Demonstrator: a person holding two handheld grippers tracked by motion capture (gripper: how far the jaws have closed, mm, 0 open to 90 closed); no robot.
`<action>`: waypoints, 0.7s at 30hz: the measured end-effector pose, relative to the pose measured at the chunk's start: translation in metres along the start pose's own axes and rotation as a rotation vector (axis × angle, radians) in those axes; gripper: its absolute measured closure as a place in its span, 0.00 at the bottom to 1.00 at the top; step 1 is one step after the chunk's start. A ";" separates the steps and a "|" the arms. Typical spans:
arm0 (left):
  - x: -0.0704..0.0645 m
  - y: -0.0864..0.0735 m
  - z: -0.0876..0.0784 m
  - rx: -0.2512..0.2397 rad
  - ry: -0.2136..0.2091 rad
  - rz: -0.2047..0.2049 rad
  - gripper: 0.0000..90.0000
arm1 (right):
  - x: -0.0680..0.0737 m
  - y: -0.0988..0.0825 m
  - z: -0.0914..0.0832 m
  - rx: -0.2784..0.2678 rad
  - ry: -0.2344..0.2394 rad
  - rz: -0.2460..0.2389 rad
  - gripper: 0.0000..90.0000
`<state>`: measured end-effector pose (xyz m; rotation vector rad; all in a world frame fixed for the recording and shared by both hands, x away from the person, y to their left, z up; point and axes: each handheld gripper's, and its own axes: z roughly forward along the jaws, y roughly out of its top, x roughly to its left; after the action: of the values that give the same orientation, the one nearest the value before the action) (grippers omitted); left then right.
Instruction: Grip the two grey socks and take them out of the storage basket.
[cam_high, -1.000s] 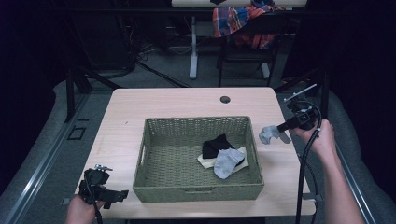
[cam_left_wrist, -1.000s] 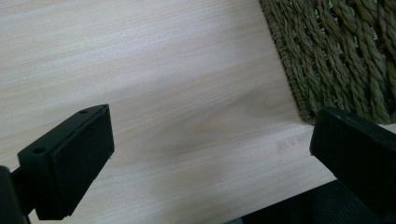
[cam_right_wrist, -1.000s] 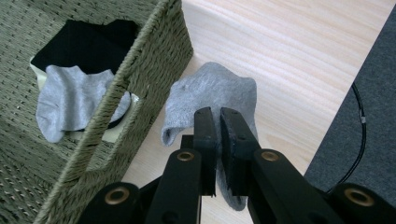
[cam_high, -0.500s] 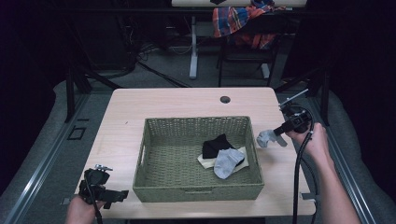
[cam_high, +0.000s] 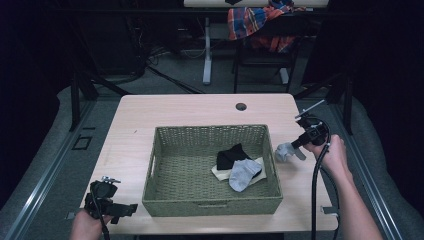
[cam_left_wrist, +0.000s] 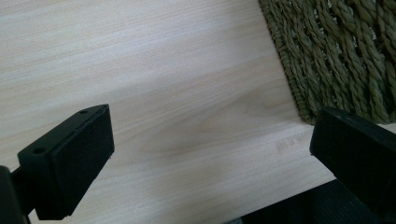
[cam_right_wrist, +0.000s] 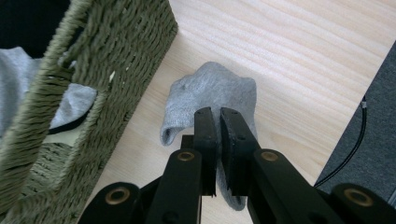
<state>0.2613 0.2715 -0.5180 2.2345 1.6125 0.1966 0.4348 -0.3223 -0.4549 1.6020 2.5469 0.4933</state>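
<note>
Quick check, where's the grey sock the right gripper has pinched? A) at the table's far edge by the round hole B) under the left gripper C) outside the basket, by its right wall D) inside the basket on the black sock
C: the right gripper is shut on the grey sock, which hangs just outside the basket, above bare table.

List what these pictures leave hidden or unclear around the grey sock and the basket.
- Grey sock: right gripper view, its near part hidden behind the right tongs.
- Basket: right gripper view, mostly cut off by the left edge.
- Cream item in the basket: high view, overlapped by socks, too small to identify.
</note>
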 end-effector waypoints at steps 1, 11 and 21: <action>0.000 0.000 0.000 0.000 0.000 0.000 0.00 | 0.000 0.000 0.001 0.002 -0.003 0.001 0.95; 0.000 0.000 -0.001 -0.003 0.001 0.001 0.00 | 0.002 0.000 0.018 0.056 -0.003 -0.003 0.95; 0.000 0.000 0.000 -0.002 -0.001 0.001 0.00 | 0.000 -0.002 0.036 0.087 0.012 0.011 0.93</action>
<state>0.2612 0.2714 -0.5178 2.2339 1.6097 0.1974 0.4423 -0.3153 -0.4889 1.6470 2.6030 0.3997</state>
